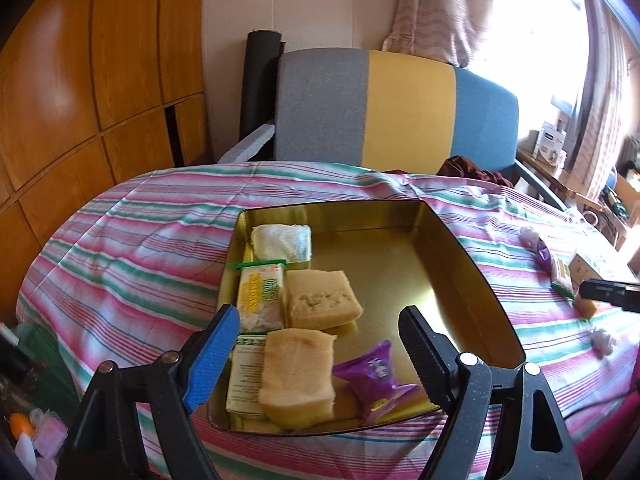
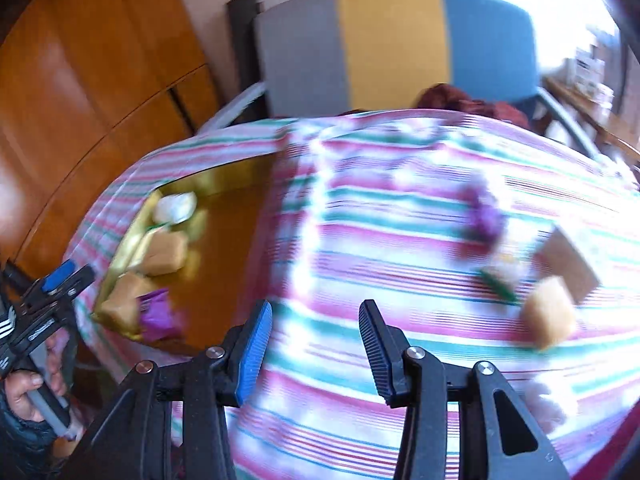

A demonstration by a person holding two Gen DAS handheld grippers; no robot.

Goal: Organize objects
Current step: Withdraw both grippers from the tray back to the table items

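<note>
Left gripper: tilted downward over the near edge of the gold tin. The jaws stand wide apart with nothing gripped. Directly between them lie a sponge cake and a purple wrapped snack, both resting on the tin floor. Just inside the blue-padded finger lies a white-and-green packet. Beyond the jaws, further into the tin, sit a second cake slice, a yellow-green packet and a white wrapped item against the far left wall. The right half of the tin floor is bare.

Right gripper: angled steeply down over the striped cloth covering the desk. The view is motion-blurred. The jaws are set a moderate gap apart, and only cloth shows between them. The gold tin lies to the left of these jaws. To the right and beyond them, loose on the cloth, lie a piece of cake, a small green-edged packet, a tan box and a purple wrapper.

At the lower left edge of the right wrist view, a hand is wrapped around the left gripper's handle.

Beyond the desk stands a chair with a grey, yellow and blue back.
</note>
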